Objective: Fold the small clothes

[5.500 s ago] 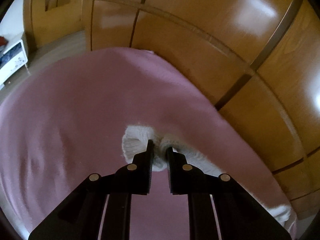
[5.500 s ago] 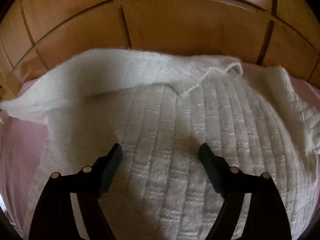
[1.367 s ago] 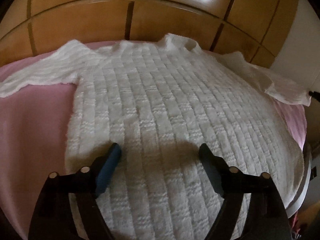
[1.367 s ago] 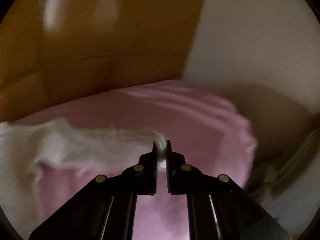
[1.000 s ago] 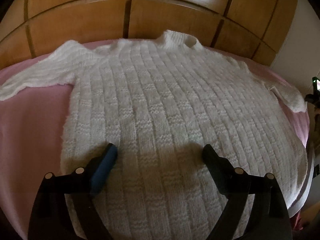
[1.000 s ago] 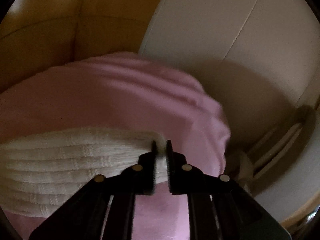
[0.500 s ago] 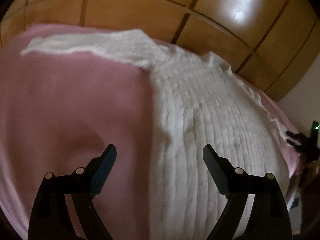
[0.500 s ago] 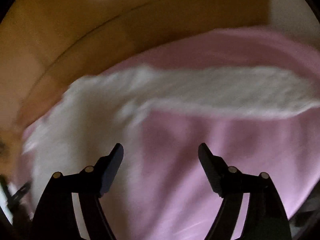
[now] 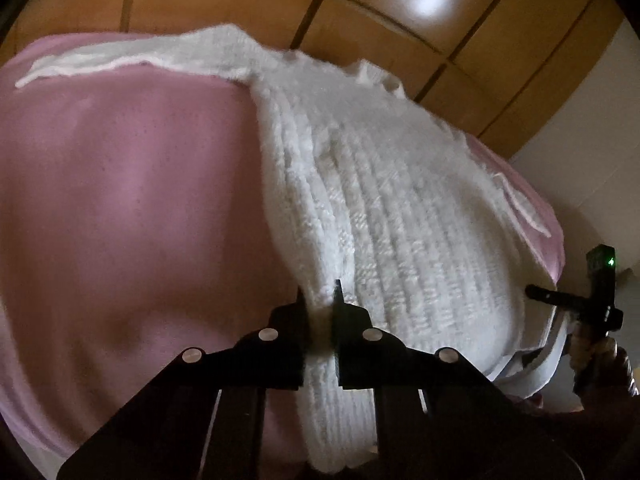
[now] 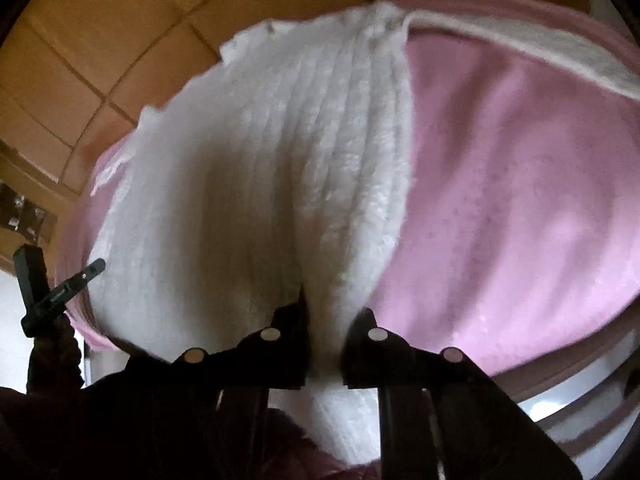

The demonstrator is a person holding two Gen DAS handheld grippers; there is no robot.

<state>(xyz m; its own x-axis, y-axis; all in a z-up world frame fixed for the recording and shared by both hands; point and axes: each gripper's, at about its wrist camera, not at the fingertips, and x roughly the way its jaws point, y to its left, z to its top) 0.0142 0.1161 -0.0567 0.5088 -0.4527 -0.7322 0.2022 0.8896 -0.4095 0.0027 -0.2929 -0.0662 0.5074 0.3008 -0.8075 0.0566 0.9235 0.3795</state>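
Note:
A white knitted sweater (image 9: pixel 400 220) lies spread flat on a pink bed cover (image 9: pixel 140 220), collar toward the wardrobe. Its left sleeve (image 9: pixel 120 60) stretches out sideways. My left gripper (image 9: pixel 320 292) is at the sweater's near left hem corner, its jaws closing and pressing on the knit between them. In the right wrist view the sweater (image 10: pixel 260 160) runs away from my right gripper (image 10: pixel 334 304), whose jaws are closing on the near right hem corner, knit squeezed between them. The right sleeve (image 10: pixel 540 48) lies out to the side. Each view shows the other gripper at its edge.
A wooden panelled wardrobe (image 9: pixel 240 0) stands close behind the bed. A pale wall (image 9: pixel 592 140) is at the right. The bed's near edge (image 10: pixel 560 380) drops off under the grippers. A person's dark sleeve (image 10: pixel 52 360) shows at the lower left.
Both grippers stood wide open above the bed half a second ago; now each pinches a hem corner. Before that the right gripper let go of the sleeve cuff and swung back.

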